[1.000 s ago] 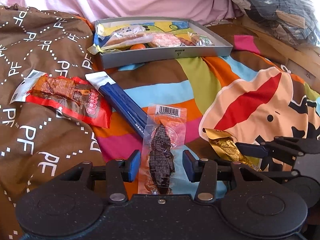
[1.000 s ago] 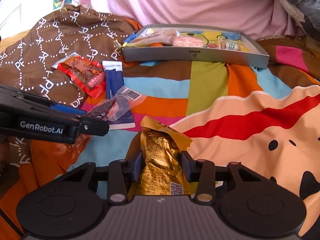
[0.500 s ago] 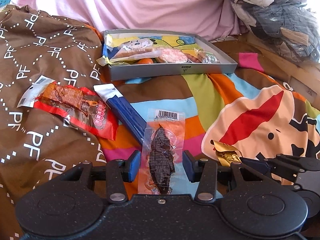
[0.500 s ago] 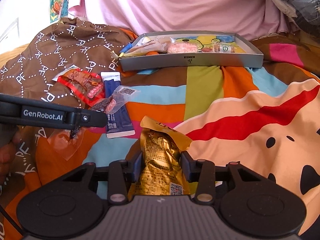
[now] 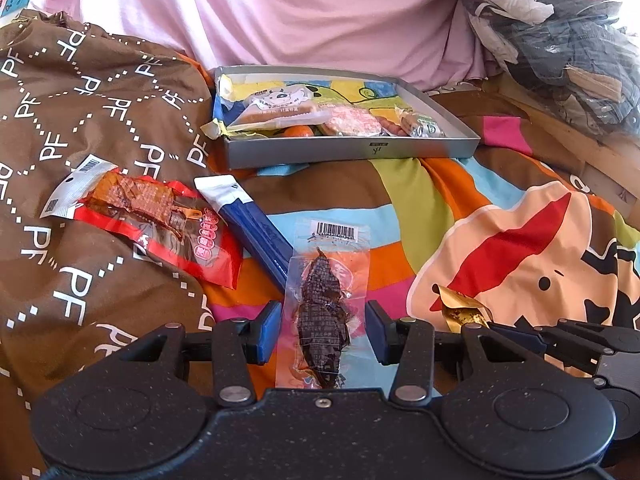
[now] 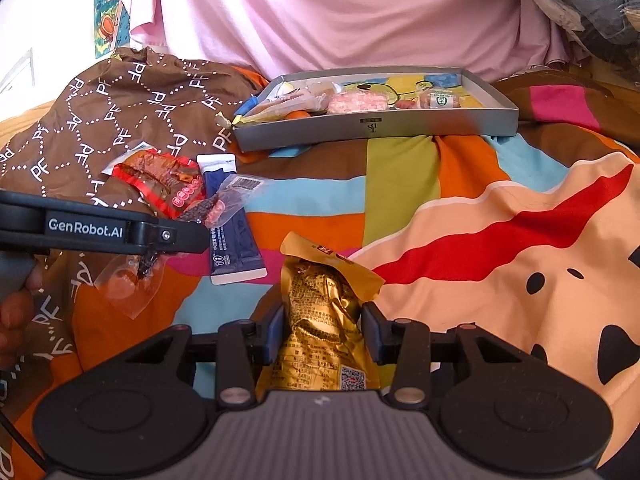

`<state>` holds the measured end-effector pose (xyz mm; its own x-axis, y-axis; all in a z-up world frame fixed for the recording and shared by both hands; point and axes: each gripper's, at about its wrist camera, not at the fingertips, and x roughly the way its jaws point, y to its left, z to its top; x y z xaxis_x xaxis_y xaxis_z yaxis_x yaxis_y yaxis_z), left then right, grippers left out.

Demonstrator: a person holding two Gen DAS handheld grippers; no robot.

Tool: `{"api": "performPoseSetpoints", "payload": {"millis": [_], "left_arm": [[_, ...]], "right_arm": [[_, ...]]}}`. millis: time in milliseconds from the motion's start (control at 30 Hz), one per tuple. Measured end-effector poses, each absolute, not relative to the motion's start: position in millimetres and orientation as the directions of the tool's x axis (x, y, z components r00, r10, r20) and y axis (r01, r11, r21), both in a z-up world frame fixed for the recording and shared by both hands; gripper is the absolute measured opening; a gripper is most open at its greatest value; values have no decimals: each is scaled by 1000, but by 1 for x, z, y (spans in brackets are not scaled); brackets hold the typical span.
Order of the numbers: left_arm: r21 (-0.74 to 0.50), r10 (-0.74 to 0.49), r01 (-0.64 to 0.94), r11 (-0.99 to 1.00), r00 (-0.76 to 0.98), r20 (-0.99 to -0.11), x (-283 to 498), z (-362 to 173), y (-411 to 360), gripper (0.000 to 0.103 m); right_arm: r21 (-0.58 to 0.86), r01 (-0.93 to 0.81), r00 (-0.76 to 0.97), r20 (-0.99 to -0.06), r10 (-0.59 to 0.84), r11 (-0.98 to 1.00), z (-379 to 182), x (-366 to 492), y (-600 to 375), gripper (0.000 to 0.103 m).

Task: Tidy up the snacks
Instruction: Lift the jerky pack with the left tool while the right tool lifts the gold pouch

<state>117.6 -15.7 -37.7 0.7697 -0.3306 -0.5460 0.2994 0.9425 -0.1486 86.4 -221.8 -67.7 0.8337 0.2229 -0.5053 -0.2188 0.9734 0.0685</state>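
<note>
My left gripper is shut on a clear pink packet of dark dried snack, held just above the bright cartoon blanket. In the right wrist view that packet hangs from the left gripper. A crinkled gold packet sits in my right gripper, which is shut on it; its tip shows in the left view. On the blanket lie a red packet and a blue sachet. Beyond them stands a grey tray holding several snacks.
A brown quilt printed "PF" bulges on the left. Pink cloth hangs behind the tray. Bagged clothes are piled at the far right above a wooden edge. A hand grips the left handle.
Both grippers have risen with their packets. The clear pink packet has lifted off the blue sachet, and the tray now appears lower and larger in both views.
</note>
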Motion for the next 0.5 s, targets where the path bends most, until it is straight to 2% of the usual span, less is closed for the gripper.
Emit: {"api": "performPoseSetpoints", "payload": {"millis": [500], "left_arm": [[-162,-329,287,944,835,-441,115,-20,-8,47]], "right_arm": [[120,-213,848,-471,244,970,-66,82,-230,45]]}}
